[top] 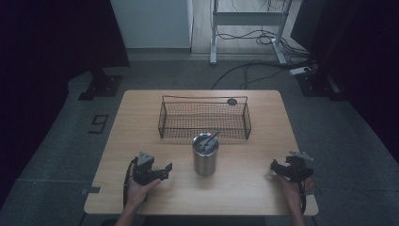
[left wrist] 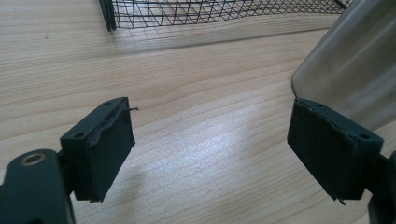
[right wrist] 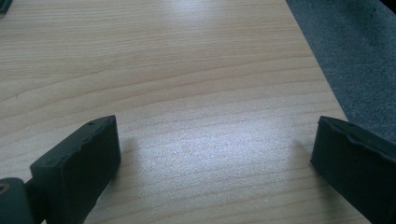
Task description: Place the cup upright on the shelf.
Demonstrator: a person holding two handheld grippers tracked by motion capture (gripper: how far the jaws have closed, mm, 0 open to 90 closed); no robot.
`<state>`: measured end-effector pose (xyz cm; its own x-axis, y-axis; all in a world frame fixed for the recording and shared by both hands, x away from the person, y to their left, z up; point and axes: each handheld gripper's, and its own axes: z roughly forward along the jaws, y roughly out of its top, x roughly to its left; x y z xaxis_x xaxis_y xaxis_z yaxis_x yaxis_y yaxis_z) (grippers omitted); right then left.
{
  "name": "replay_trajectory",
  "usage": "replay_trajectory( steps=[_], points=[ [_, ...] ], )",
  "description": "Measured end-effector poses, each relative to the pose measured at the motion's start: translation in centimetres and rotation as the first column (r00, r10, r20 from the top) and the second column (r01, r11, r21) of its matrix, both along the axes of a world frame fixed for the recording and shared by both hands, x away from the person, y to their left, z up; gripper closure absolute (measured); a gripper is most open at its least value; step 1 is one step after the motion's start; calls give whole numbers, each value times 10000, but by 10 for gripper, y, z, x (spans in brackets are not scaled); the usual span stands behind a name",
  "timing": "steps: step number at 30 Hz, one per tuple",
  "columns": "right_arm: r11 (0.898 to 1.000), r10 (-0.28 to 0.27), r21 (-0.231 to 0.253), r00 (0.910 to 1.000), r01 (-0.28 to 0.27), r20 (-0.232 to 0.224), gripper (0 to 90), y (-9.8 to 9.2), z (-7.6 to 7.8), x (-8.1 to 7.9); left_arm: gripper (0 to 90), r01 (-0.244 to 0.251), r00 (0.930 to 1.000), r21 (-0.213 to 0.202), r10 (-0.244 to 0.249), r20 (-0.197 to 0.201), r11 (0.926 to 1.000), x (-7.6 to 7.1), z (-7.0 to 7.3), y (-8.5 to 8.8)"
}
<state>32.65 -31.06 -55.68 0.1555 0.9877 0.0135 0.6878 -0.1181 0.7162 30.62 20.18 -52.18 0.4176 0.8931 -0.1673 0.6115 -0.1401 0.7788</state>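
Nothing looks done yet. The steel cup (top: 205, 160) stands mid-bench with a utensil (top: 210, 139) in it, just near of the wire basket (top: 205, 117). Left claw (top: 165, 170) and right claw (top: 275, 166) both gape wide, empty, flanking it.

Steel cup (top: 205, 154) stands mid-table before wire basket (top: 204, 117); bare wood either side
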Motion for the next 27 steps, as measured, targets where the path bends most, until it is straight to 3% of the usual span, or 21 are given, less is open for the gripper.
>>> replay_trajectory(
  steps=[16, 27],
  points=[
    [10000, 23, -23, 10000, -23, 28, 22, 0, 0, -1, 146, -160, 9995, -323, 169, 281, 9994, -2, 5, 8],
    [10000, 45, -8, 10000, -45, 38, 25, 0, 0, -1, 139, 197, 9989, -59, -194, 432, 9998, -5, 11, 1]
  ],
)
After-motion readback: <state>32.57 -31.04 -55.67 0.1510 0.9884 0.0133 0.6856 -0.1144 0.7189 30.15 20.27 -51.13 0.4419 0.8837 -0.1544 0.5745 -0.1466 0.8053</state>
